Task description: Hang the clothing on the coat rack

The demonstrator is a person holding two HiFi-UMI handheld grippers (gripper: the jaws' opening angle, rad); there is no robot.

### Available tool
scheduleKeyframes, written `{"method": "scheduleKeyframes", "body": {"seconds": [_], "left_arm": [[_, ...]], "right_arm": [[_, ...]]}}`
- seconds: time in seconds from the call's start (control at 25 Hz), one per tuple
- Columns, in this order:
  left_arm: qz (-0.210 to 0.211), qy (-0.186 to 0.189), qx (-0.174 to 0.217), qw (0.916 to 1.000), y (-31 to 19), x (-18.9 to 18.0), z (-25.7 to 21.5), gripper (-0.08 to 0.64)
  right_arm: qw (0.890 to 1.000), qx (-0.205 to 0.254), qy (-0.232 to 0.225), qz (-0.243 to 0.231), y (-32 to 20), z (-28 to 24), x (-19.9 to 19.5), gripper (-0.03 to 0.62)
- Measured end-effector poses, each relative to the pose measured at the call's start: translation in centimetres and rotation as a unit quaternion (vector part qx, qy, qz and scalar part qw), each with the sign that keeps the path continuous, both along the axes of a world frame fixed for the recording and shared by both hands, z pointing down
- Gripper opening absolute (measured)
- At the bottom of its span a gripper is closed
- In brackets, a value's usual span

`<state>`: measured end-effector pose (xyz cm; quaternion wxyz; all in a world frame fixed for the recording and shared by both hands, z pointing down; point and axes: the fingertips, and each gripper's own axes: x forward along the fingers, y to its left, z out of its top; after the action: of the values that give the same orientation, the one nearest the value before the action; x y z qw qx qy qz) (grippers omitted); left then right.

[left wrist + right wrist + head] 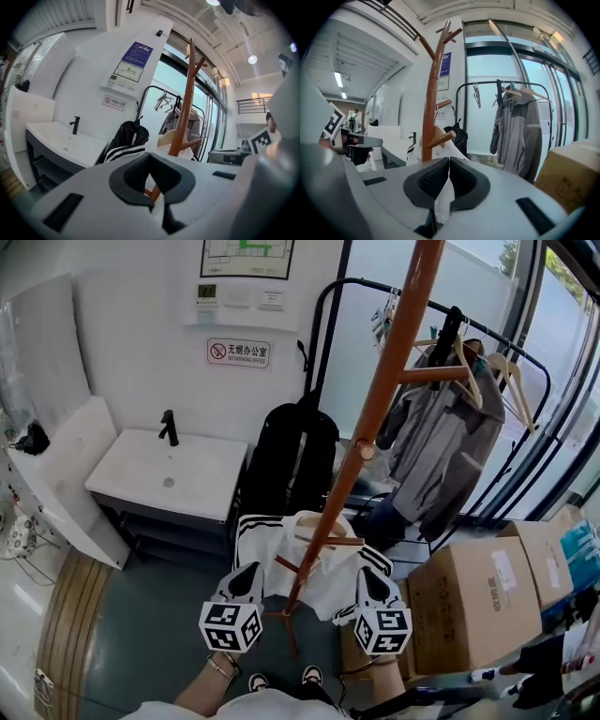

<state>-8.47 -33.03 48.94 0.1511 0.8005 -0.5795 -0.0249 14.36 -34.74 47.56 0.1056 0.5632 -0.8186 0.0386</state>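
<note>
Left claw is pinched closed on the left shoulder of the top. Right claw is closed too, with white cloth caught between its pads. Both sides are held. The top hangs between the claws, right against the coat rack pole, low down by its lower pegs.

Step in hand, my read: get the hanger onto a peg.
- Keep both grips level so the cloth doesn't slide off the hanger.
- Lift until the hook clears the peg tip, push in toward the pole, then lower.
- Let go only once the weight sits on the peg.
- The hook itself isn't visible, so I can't tell whether it's already caught.
- The pole stands between the claws, so the rack is easy to knock.

Top: white with black stripes along the shoulders and sleeves. It's soft, draped over a pale wooden hanger and sagging in the middle. It'll likely swing if released unevenly.

Behind: a black backpack, then a clothes rail with a grey jacket. Neither looks like the target.
</note>
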Motion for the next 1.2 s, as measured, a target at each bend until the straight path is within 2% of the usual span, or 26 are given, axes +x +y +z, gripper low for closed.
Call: {"method": "scheduleKeyframes", "body": {"seconds": [0.28,0.6,0.96,1.2], "left_arm": [[0.023,-0.010,-0.002,0.9997,0.5,2.1,0.2,0.008],[0.012,-0.024,0.019,0.9995,0.5,4.1,-2.8,0.008],[0.011,-0.045,0.029,0.9985,1.2,6.3,-4.2,0.008],[0.010,-0.050,0.030,0.9983,1.3,7.0,-4.5,0.008]], "right_arm": [[0.998,-0.021,-0.039,0.044,1.6,0.3,0.5,0.025],[0.996,-0.023,-0.054,0.065,1.4,-1.0,2.2,0.025],[0.997,-0.019,-0.056,0.039,1.6,-2.2,2.7,0.025],[0.999,-0.012,-0.029,0.014,1.8,-2.8,2.2,0.023]]}}
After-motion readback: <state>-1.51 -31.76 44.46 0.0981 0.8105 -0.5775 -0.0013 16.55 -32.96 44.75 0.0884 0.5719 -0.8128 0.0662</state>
